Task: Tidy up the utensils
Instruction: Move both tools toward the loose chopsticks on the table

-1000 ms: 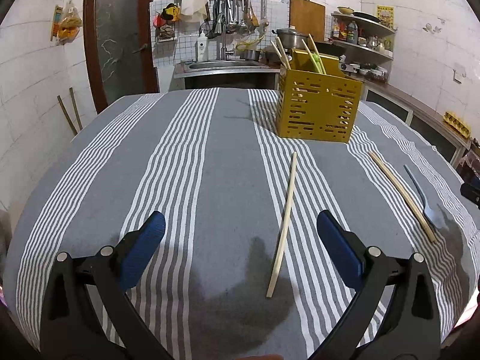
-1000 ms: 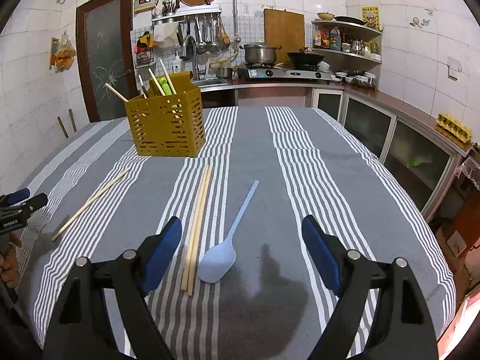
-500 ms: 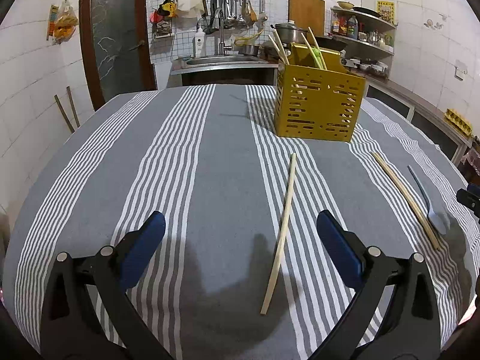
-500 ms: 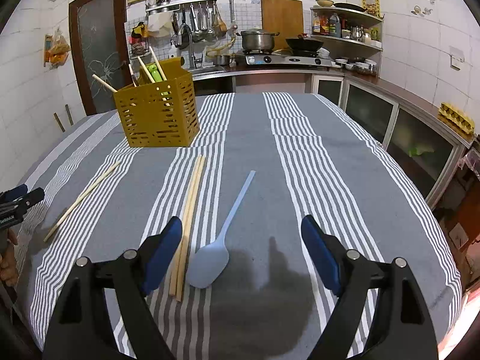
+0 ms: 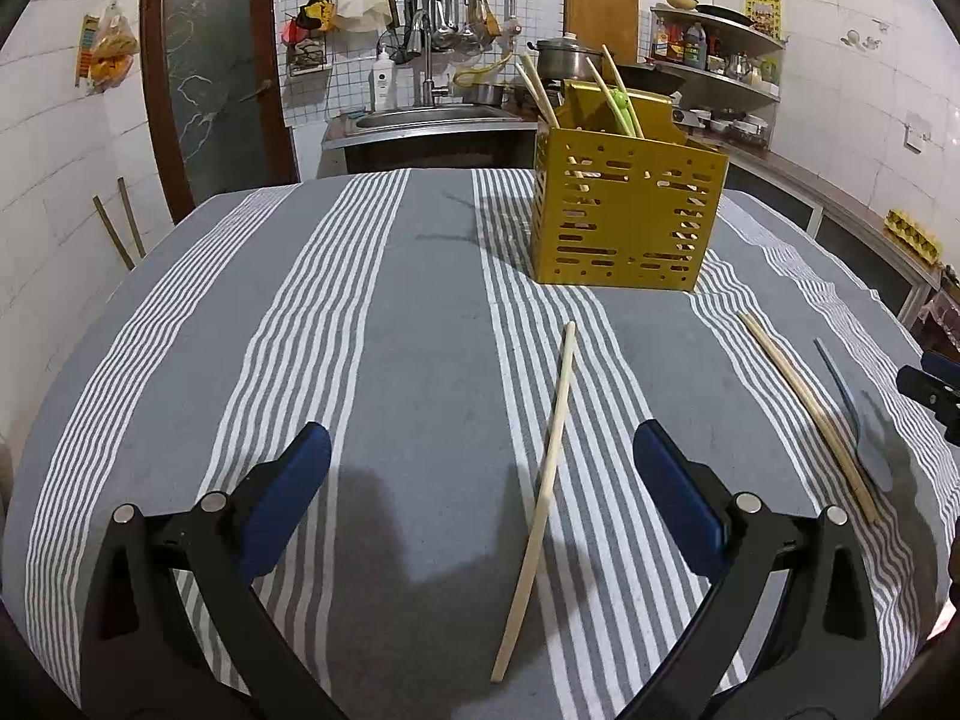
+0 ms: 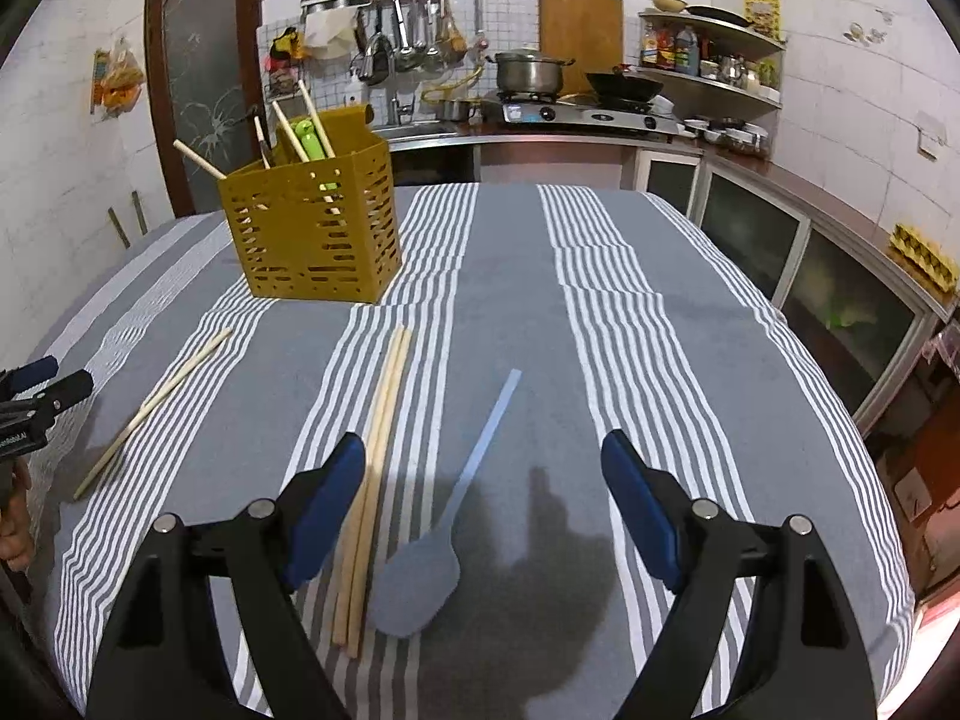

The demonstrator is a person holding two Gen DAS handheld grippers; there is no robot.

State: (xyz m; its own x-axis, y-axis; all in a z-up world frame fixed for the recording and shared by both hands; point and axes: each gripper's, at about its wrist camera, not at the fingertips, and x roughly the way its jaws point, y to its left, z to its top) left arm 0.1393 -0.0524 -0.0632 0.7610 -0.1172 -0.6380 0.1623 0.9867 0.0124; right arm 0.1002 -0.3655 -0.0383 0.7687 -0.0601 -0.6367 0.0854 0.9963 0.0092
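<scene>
Place: on a bench (image 5: 384,312) under a grey striped cloth, in a tiled kitchen with a sink and stove at the far wall.
Caddy: a yellow slotted caddy (image 5: 624,213) stands upright at the far part of the bench, already holding several chopsticks and a green utensil.
Left gripper: the left gripper (image 5: 483,483) hovers low over the cloth with its jaws wide apart and nothing in them.
Single chopstick: one chopstick (image 5: 540,498) lies flat between the left gripper's open jaws, pointing toward the caddy, touching neither pad.
Right gripper: the right gripper (image 6: 483,489) also stands wide apart and empty.
Spoon: a pale blue spoon (image 6: 447,516) lies flat between the right gripper's jaws, bowl nearest the camera, handle pointing away.
Chopstick pair: a chopstick pair (image 6: 375,480) lies side by side just left of the spoon, passing close by the gripper's left pad.
Done: some utensils are in the caddy.
Left: the single chopstick, the pair and the spoon are still on the cloth, so the task looks partway through.
Next step, as a judgement: each gripper seems lined up to close on the utensil below it.
</scene>
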